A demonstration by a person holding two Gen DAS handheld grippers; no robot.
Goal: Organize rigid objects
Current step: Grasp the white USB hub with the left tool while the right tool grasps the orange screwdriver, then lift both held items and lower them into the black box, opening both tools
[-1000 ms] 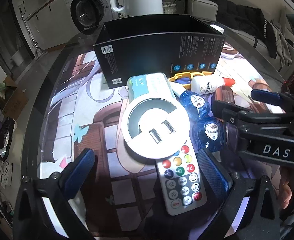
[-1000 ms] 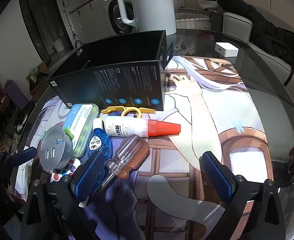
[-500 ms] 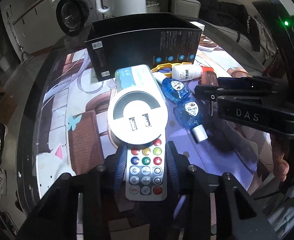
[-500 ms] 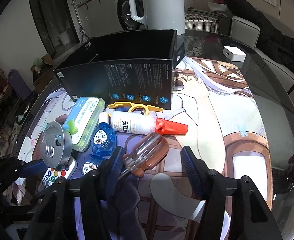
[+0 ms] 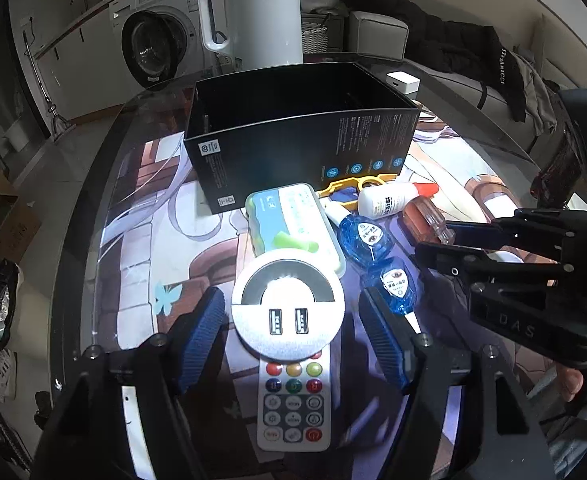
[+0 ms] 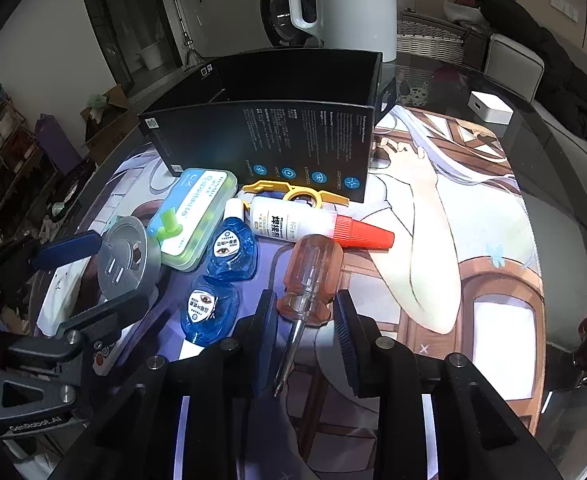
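Both grippers are showing matte black bodies, angular arms, silver screw heads at the pivots. Left gripper (image 5: 293,332): fingers are wearing ribbed blue pads (image 5: 203,332). Right gripper (image 6: 303,334): same blue ribbed pads (image 6: 343,336) on black fingers. Right unit's side is carrying faint "DAS" lettering in the left wrist view; left unit's body is reading "GenRobot.AI" in the right wrist view. A fingertip is peeking out under the right unit.

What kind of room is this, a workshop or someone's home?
Most likely a home, perhaps a kitchen or laundry corner: a washing machine sits under a counter, a white kettle stands on the glass table, and a dark coat lies over a seat.
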